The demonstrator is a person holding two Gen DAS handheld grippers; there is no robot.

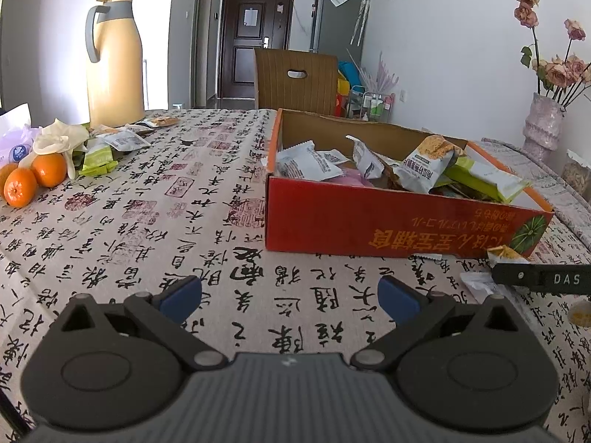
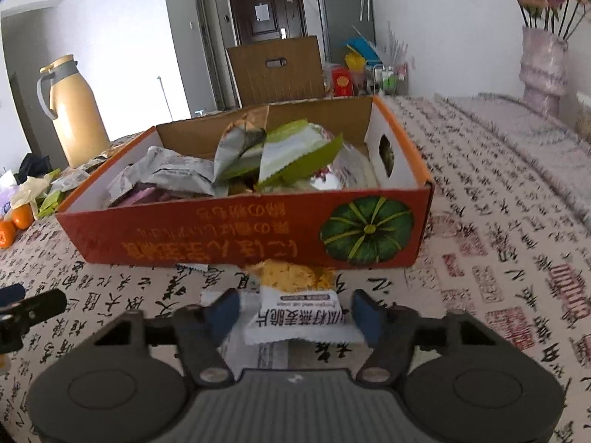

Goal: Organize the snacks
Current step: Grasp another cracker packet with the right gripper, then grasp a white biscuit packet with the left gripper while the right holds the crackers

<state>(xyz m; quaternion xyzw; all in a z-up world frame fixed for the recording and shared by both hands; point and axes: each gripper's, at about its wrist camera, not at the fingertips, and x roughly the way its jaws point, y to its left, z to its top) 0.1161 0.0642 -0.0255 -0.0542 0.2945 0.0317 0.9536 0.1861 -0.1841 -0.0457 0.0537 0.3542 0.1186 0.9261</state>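
A red cardboard box [image 1: 369, 221] [image 2: 221, 232] with a pumpkin picture stands on the table, filled with several snack packets [image 1: 424, 162] [image 2: 295, 147]. In front of its near wall lies a white and yellow snack packet [image 2: 295, 306] [image 1: 506, 253]. My right gripper [image 2: 293, 313] has its blue pads against both sides of this packet, which rests on the tablecloth. A second flat white packet [image 2: 218, 295] lies under it. My left gripper [image 1: 291, 295] hovers open over bare tablecloth to the left of the box, nothing between its fingers.
A yellow thermos jug [image 1: 114, 62] stands at the far left, with oranges [image 1: 33, 181], a crumpled glove and several loose snack packets [image 1: 122, 140] beside it. A vase of flowers [image 1: 543, 125] is at the far right. A brown chair [image 1: 295, 77] stands behind the table.
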